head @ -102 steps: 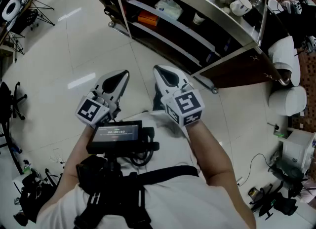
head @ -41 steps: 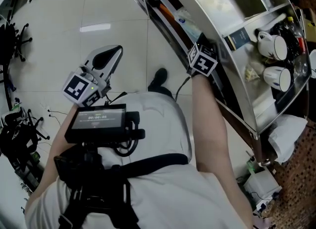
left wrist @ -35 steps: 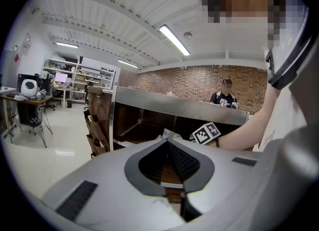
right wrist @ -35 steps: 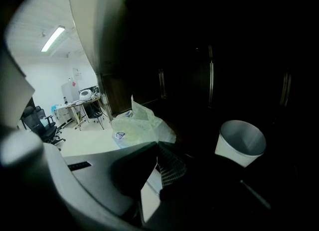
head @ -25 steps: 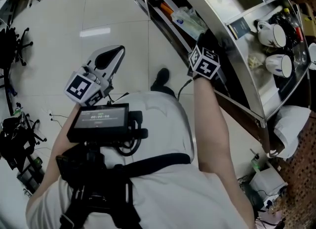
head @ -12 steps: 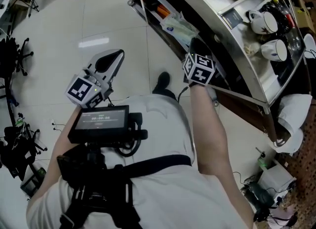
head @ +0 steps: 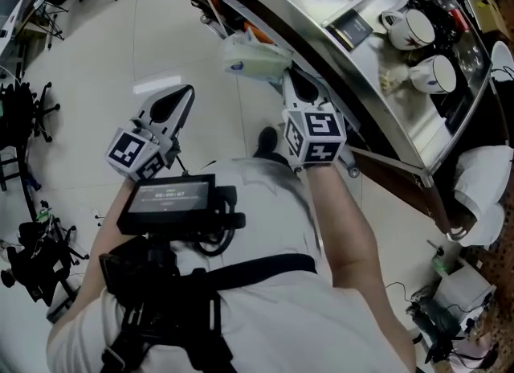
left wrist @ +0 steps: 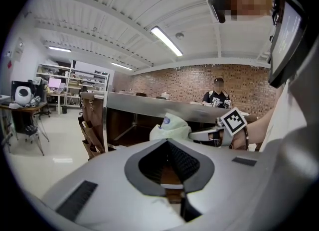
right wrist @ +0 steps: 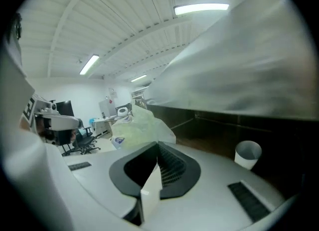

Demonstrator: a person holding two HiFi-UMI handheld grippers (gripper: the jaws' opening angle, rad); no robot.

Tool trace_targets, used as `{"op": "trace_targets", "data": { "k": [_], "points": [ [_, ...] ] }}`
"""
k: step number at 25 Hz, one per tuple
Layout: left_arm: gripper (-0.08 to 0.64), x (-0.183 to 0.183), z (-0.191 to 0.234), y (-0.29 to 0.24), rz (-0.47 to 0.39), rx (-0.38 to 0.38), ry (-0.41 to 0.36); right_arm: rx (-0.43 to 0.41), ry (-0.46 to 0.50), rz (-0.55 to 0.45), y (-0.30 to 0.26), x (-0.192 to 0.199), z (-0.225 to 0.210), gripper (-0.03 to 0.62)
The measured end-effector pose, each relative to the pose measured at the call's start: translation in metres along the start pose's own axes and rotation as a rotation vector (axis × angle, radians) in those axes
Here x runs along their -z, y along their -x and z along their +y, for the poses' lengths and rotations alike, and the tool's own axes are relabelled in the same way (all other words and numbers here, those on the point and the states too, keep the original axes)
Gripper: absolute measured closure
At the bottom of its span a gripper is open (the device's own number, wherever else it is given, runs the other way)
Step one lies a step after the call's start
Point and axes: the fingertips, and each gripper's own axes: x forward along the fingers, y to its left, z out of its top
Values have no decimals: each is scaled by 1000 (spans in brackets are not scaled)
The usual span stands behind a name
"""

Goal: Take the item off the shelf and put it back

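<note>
A soft pale-green plastic packet (head: 253, 56) with a blue round label hangs in the air in front of the metal shelf unit (head: 365, 102). My right gripper (head: 291, 82) is shut on the packet's near end. The right gripper view shows the packet (right wrist: 135, 127) bulging just past the jaw tips. From the left gripper view, the packet (left wrist: 172, 126) and the right gripper (left wrist: 212, 134) float before the shelf's dark bays. My left gripper (head: 178, 100) is held away from the shelf over the floor, jaws together and empty.
Two white mugs (head: 404, 27) and a small dark card (head: 349, 30) sit on the steel top. A white paper cup (right wrist: 247, 153) stands on the shelf inside. Orange items (head: 259, 35) lie on a lower shelf. Office chairs and stands (head: 24, 114) are at the left.
The right gripper has come back out from the shelf and risen, with the packet in its jaws. The left gripper has hardly moved.
</note>
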Motion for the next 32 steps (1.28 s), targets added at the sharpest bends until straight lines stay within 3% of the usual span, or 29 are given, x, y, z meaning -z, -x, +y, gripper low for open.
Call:
{"op": "trace_targets", "data": {
  "k": [6,11,17,32],
  "points": [
    [558,-14,24,-3,-17,-80,-23,-122,-5,-114,15,-56,22,581],
    [558,-22,32,-2,-18,-112,-26,-169,-13,-181,27,-87,31,580],
    [561,-27,17,-15,-23,-35,-54,-185,-9,-224,40,-107,41,580],
    [563,-54,-18,-30,-68,199,-73,-103,4,-247,45,-110,47,580]
  ]
}}
